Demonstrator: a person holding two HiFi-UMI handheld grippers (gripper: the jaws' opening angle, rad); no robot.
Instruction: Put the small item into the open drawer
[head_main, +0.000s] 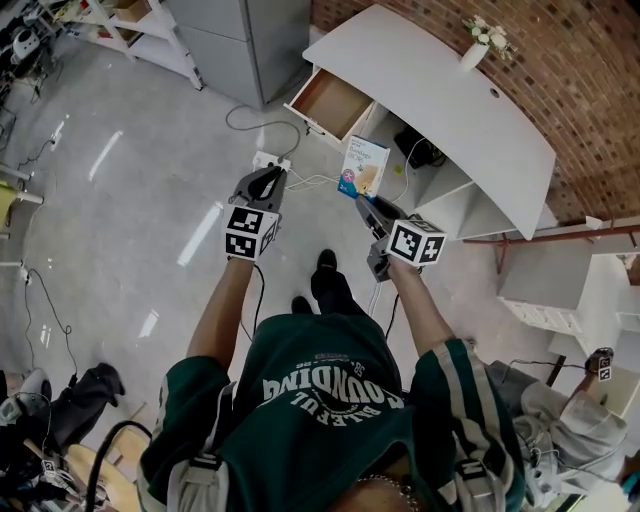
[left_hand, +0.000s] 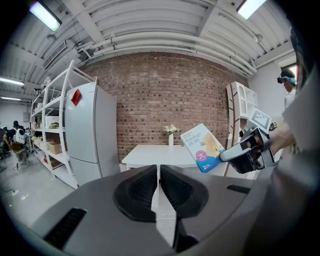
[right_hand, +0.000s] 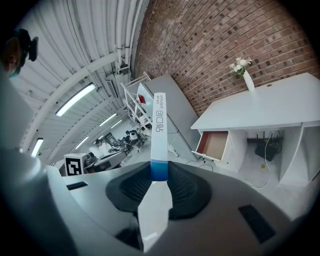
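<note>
My right gripper (head_main: 368, 205) is shut on a small white and blue box (head_main: 364, 168), held in the air in front of a white desk (head_main: 440, 100). In the right gripper view the box (right_hand: 158, 135) stands edge-on between the jaws. The desk's drawer (head_main: 330, 103) is pulled open at the desk's left end and looks empty; in the right gripper view the drawer (right_hand: 215, 144) lies to the right and farther off. My left gripper (head_main: 262, 186) hangs to the left of the box, jaws closed with nothing in them. The left gripper view shows the box (left_hand: 201, 146) held up at the right.
A white vase with flowers (head_main: 482, 42) stands on the desk. Cables and a power strip (head_main: 270, 160) lie on the floor near the drawer. A grey cabinet (head_main: 240, 45) stands left of the desk, white shelving (head_main: 560, 290) at the right. A brick wall (head_main: 560, 70) runs behind.
</note>
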